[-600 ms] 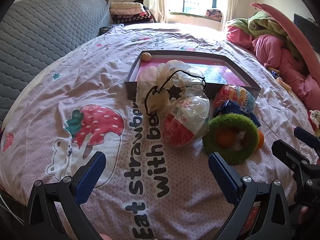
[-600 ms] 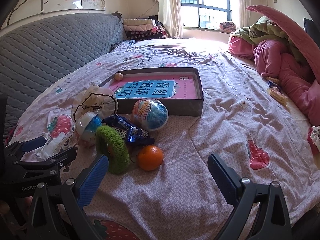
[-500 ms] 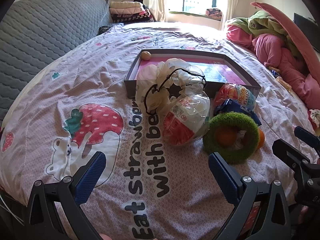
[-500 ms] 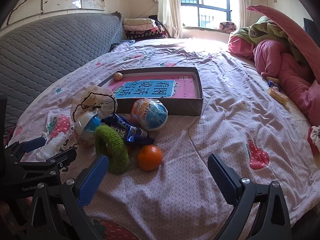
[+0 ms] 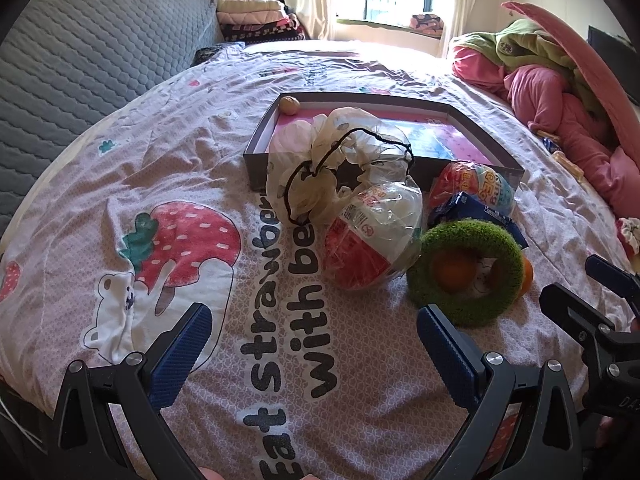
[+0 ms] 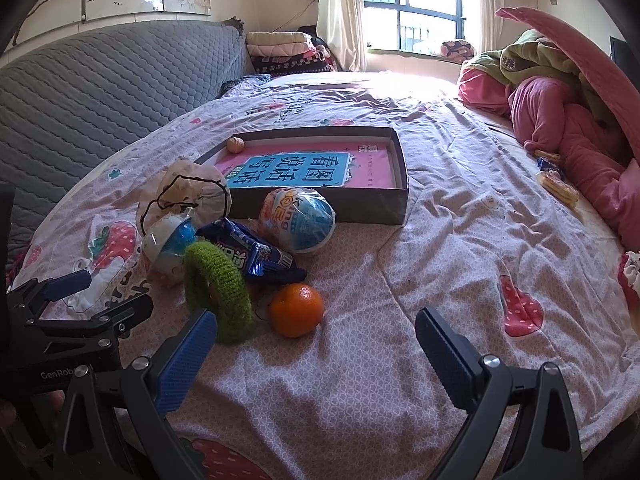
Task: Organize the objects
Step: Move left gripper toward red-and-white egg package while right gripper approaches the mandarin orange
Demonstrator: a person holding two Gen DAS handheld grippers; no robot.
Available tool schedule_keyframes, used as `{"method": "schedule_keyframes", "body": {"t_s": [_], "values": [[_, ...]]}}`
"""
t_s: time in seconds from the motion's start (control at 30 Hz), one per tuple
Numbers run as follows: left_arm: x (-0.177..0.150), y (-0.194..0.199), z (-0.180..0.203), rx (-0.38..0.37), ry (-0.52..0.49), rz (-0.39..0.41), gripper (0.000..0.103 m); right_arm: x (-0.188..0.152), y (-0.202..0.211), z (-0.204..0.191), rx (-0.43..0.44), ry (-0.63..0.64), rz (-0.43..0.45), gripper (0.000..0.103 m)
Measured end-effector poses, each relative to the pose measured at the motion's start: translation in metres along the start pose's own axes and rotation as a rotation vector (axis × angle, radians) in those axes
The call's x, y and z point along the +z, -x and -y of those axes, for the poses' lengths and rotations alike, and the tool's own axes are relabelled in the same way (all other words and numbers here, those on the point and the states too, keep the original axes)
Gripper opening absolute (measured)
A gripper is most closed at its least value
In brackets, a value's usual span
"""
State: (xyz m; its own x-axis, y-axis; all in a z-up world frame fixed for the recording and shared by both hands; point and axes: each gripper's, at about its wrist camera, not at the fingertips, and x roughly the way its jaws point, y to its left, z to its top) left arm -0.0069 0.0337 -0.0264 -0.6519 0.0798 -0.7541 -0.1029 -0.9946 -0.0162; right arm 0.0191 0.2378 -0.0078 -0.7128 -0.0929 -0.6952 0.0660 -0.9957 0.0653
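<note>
Barely begun: only a small tan walnut (image 6: 235, 145) lies in the shallow grey cardboard box (image 6: 320, 206). At its seven o'clock, the orange tangerine (image 6: 296, 310), fuzzy green ring (image 6: 218, 290) and wrapped toy eggs (image 6: 296, 220) wait on the bedspread. Left gripper (image 5: 316, 354) and right gripper (image 6: 316, 354) both gape wide, empty.

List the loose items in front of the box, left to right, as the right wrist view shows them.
Drawstring pouch → green ring → orange. The two wrapped toy eggs and the blue packet overlap the rest, so they are left out.
</note>
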Motion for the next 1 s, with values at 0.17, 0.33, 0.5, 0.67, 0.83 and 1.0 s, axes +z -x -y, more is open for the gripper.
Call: {"method": "schedule_keyframes", "body": {"t_s": [0.17,0.33,0.5,0.67,0.83,1.0], "values": [[0.000,-0.006,0.000,0.004,-0.003,-0.009,0.103,-0.001,-0.003,0.002,0.000,-0.002,-0.004,0.100],[0.000,-0.011,0.002,-0.001,-0.003,-0.016,0.103,-0.002,-0.007,0.001,-0.003,0.003,-0.014,0.100],[0.003,-0.015,0.003,-0.005,-0.001,-0.016,0.103,-0.004,-0.013,0.002,-0.009,0.009,-0.028,0.100],[0.005,-0.020,0.004,-0.007,-0.005,-0.014,0.103,-0.005,-0.018,0.004,-0.024,0.016,-0.037,0.099],[0.007,-0.027,0.005,-0.008,-0.007,-0.021,0.103,-0.007,-0.025,0.005,-0.038,0.027,-0.051,0.095],[0.009,-0.032,0.005,-0.017,0.000,-0.018,0.103,-0.007,-0.030,0.006,-0.038,0.033,-0.062,0.093]]}}
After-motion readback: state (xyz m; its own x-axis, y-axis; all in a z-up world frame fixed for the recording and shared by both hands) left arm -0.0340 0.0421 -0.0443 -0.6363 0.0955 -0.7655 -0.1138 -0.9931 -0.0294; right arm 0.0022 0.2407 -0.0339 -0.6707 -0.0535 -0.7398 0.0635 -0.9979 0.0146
